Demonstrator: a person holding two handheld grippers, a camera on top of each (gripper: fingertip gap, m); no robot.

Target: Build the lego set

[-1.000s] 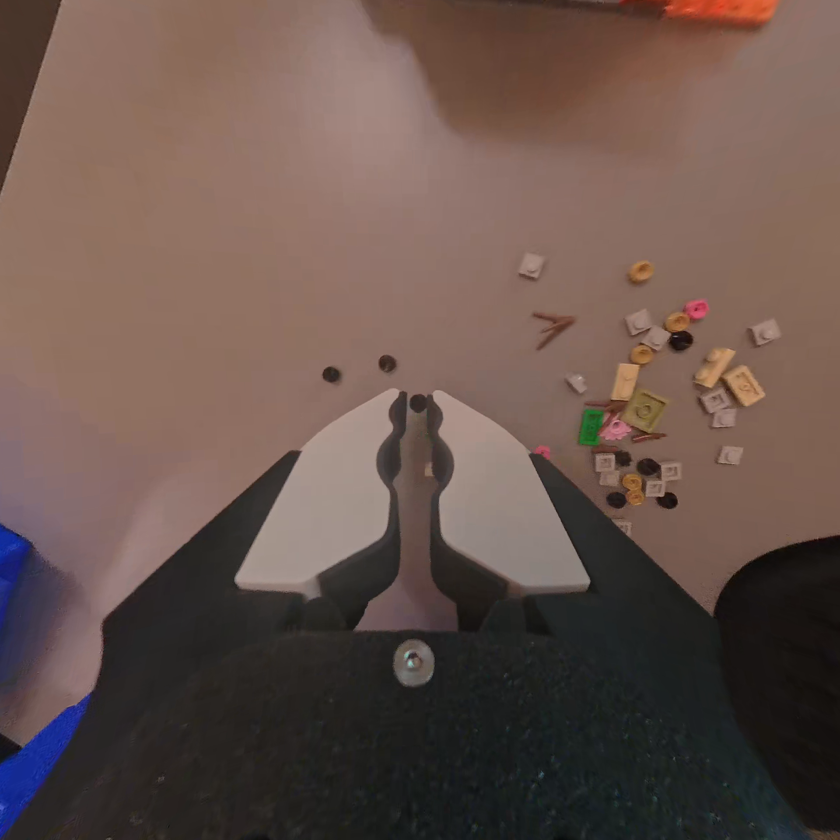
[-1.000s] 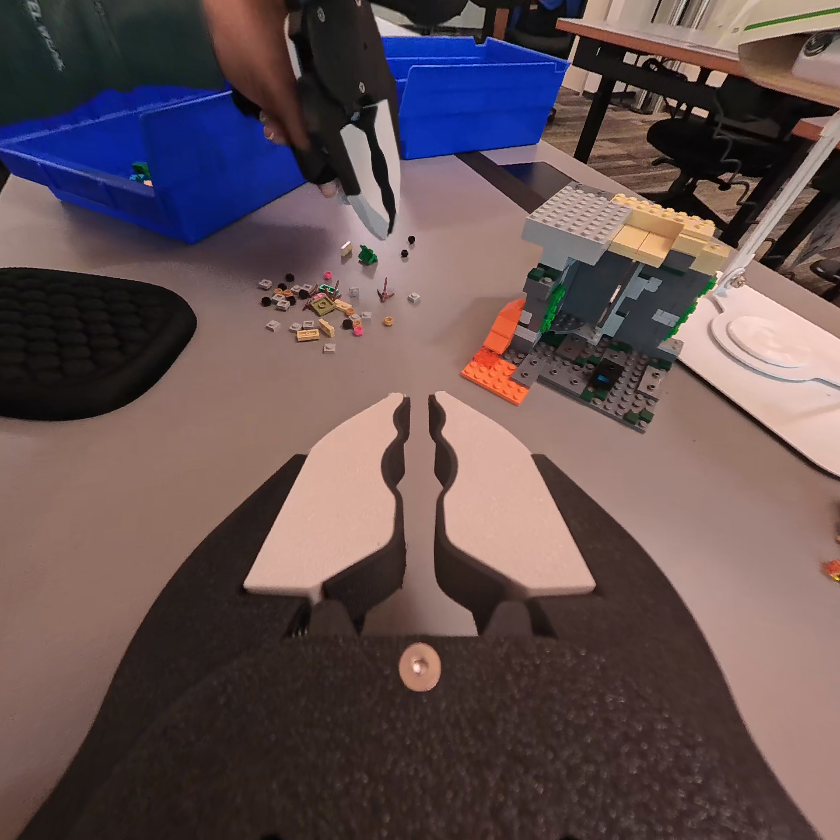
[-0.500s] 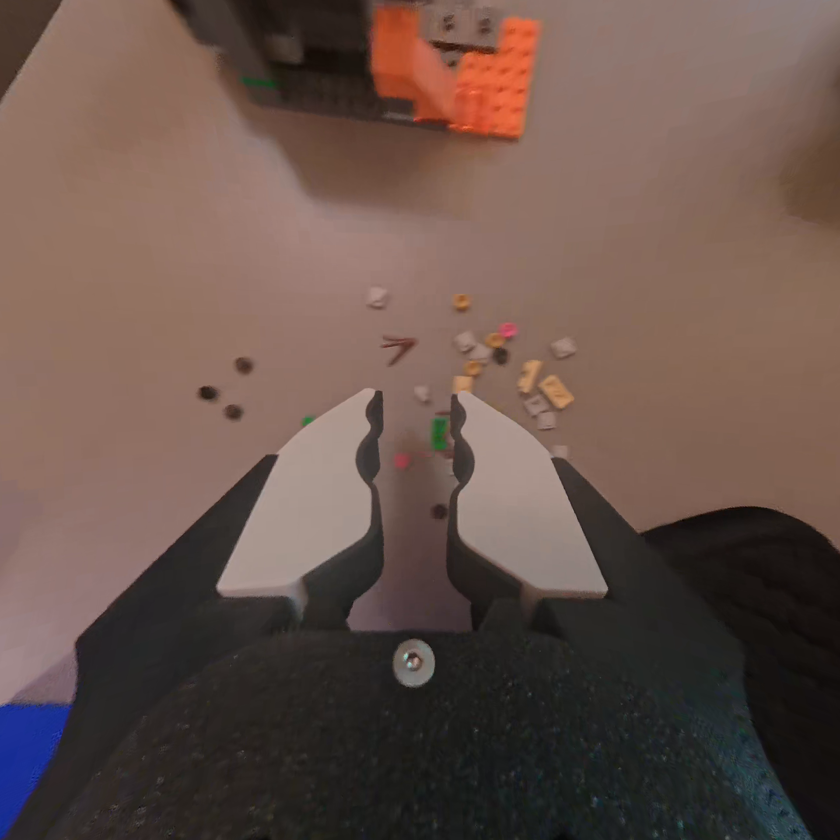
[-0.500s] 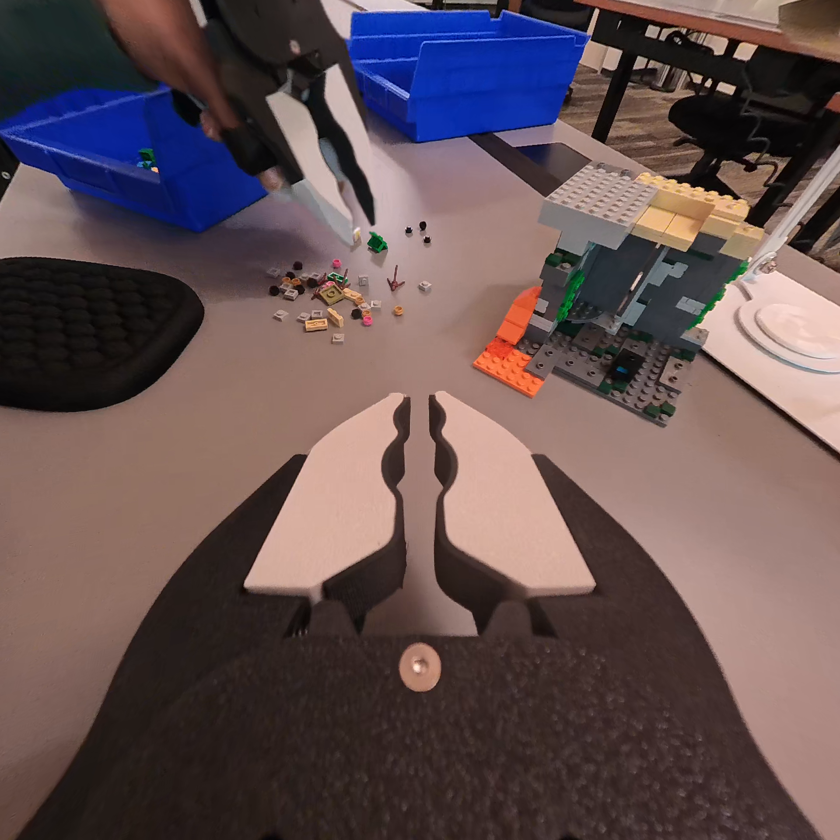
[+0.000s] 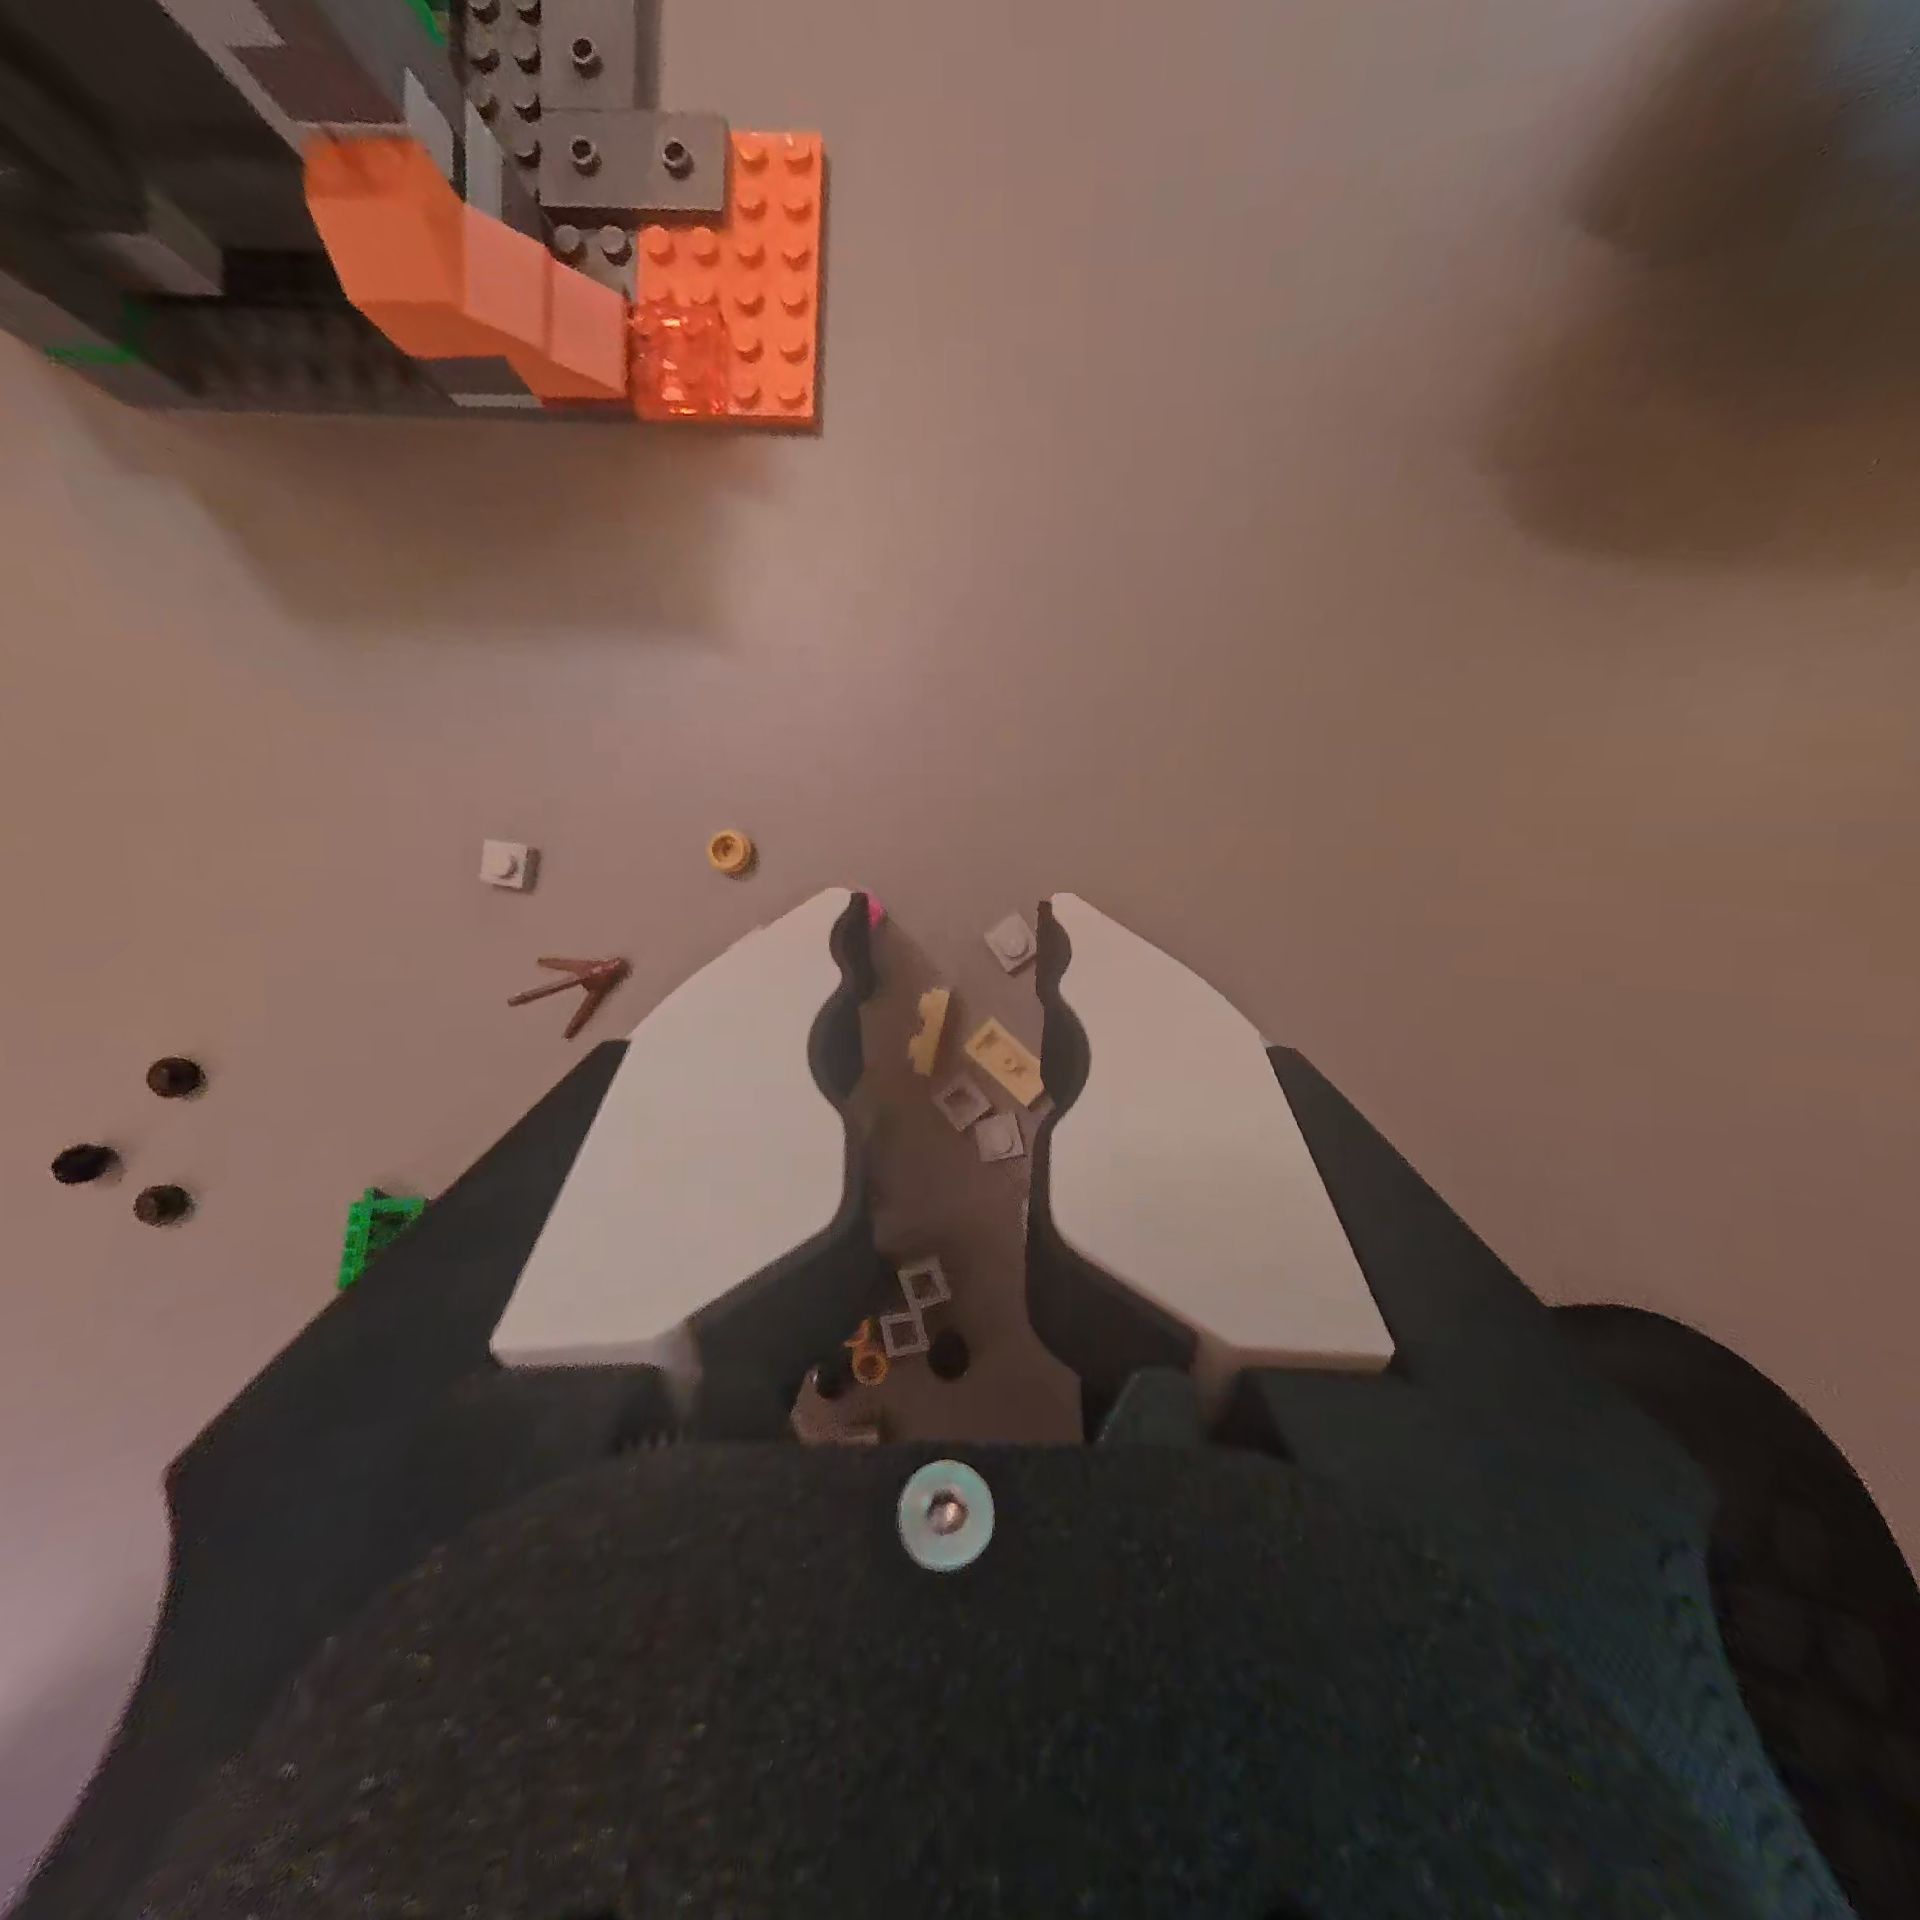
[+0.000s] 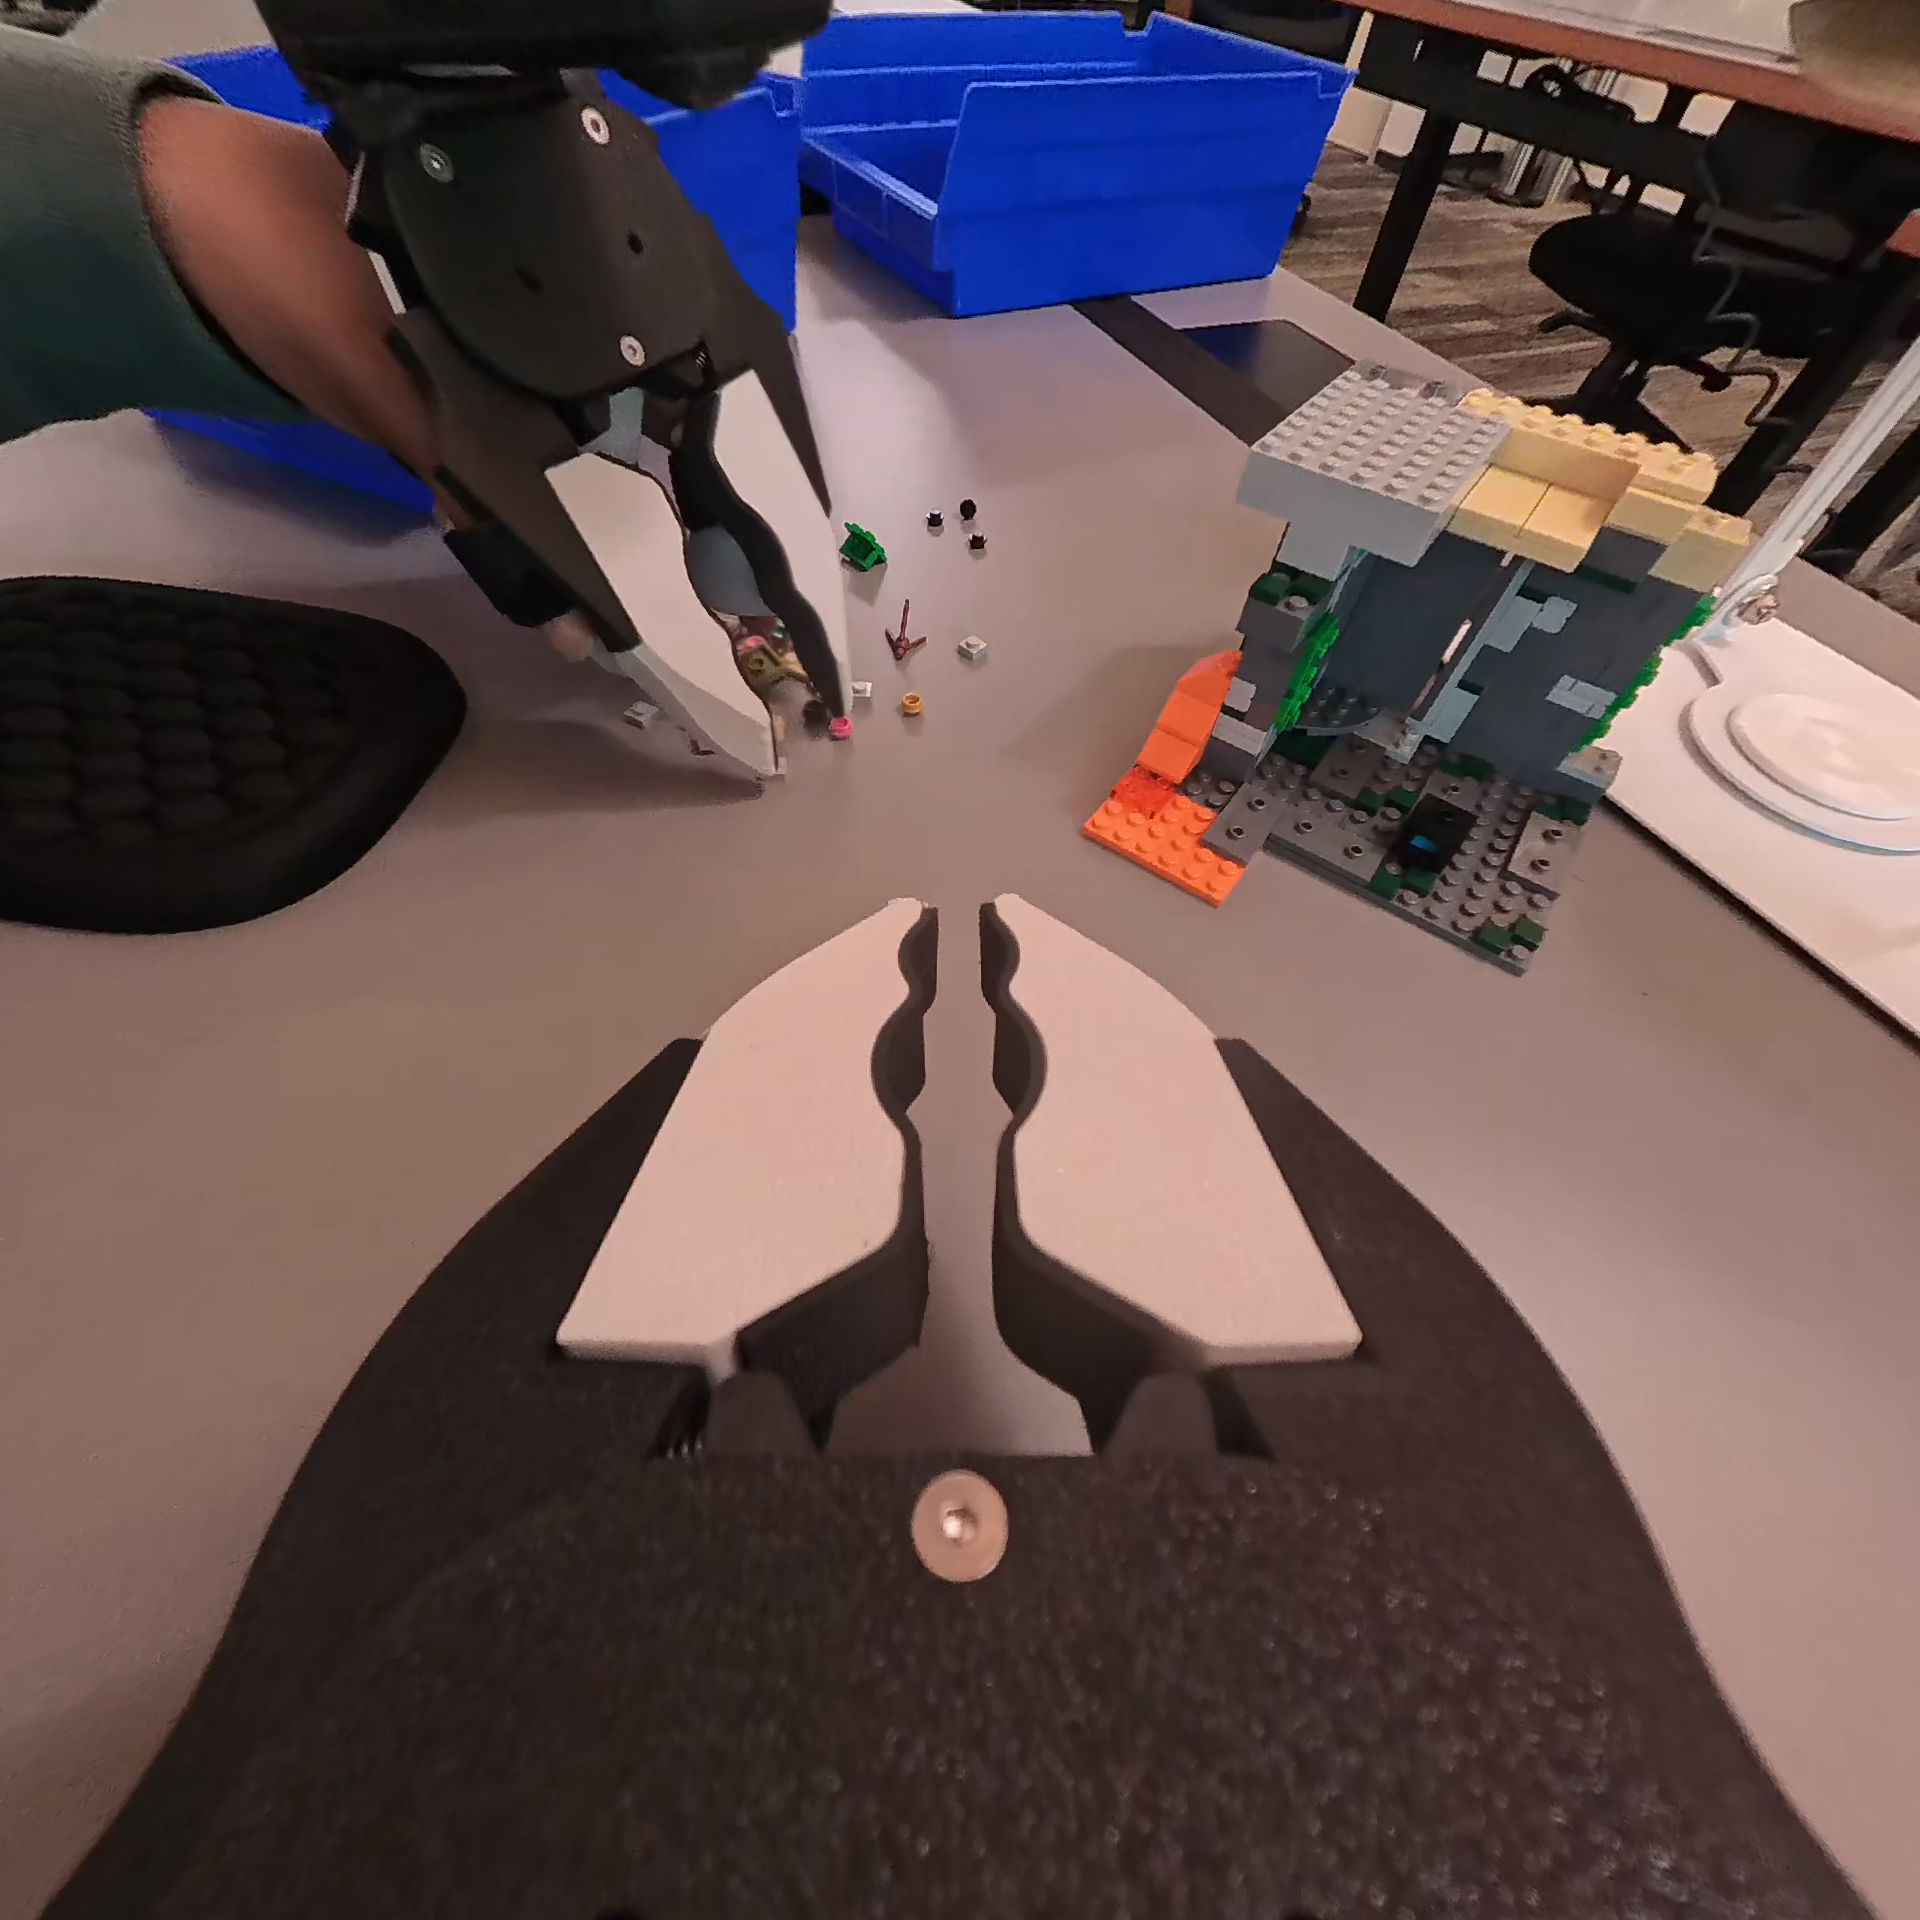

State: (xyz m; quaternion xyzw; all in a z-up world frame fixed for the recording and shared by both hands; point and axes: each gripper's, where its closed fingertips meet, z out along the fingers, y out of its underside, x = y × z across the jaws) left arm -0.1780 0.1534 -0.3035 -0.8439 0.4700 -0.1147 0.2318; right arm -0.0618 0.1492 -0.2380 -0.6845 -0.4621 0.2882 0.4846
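The left claw (image 5: 945, 914) stands with its fingers apart, tips down at the grey table (image 5: 1247, 623), straddling a scatter of small plastic building pieces. Nothing is clamped. A small round pink stud (image 5: 876, 914) sits right at the tip of its left finger, touching or nearly so. A little grey square plate (image 5: 1010, 943) lies just inside the right fingertip. Farther back between the fingers lie two pale yellow plates (image 5: 971, 1039) and more grey squares.

The risk as I judge it: with so many pieces inside the gap, closing here could catch two or three at once, or pinch none squarely. The pink stud sits at the very edge of one finger and is round; a finger closing off-centre could flick it away across the table. Tips this close to the table could also scrape the surface and sweep pieces aside.

Out to the claw's left are a brown twig-shaped piece (image 5: 571, 987), a gold round stud (image 5: 730, 850), three dark round studs (image 5: 156, 1143) and a green piece (image 5: 369, 1231). Ahead and left stands a grey and orange brick model (image 5: 727, 281).

The right claw (image 6: 958, 914) hovers well back over bare table, fingers almost together with a narrow slit between them, holding nothing.
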